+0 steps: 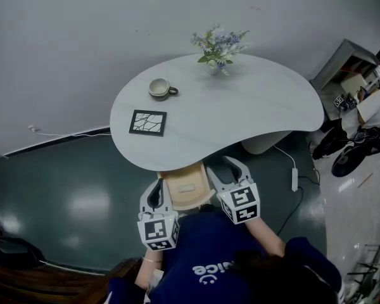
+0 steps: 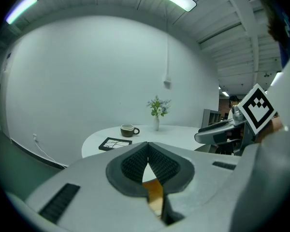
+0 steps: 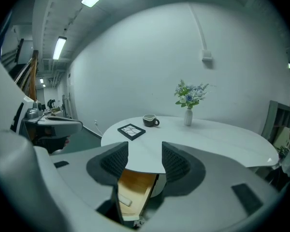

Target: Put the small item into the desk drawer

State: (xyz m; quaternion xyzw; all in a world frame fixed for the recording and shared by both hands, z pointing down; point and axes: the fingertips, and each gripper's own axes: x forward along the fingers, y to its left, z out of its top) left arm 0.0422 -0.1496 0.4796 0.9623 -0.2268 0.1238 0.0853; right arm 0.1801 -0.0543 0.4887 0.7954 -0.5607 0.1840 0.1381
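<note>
Desk point(image 1: 253, 116) — white, curved — on dark floor point(image 1: 63, 189)

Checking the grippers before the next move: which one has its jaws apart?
The right gripper: its jaws stand apart, while the left gripper has its jaws shut on nothing.

The drawer point(image 1: 176, 200) runs back under the table's point(image 1: 253, 116) front edge, so its rear is hidden. The small item point(image 3: 125, 200) inside it is a pale slab, too small to identify (the head view tells no more). Past the left gripper point(image 2: 148, 151), jaws pressed together, only a sliver of drawer wood shows. The right gripper's point(image 3: 145, 161) body cuts off the drawer's near end.
</note>
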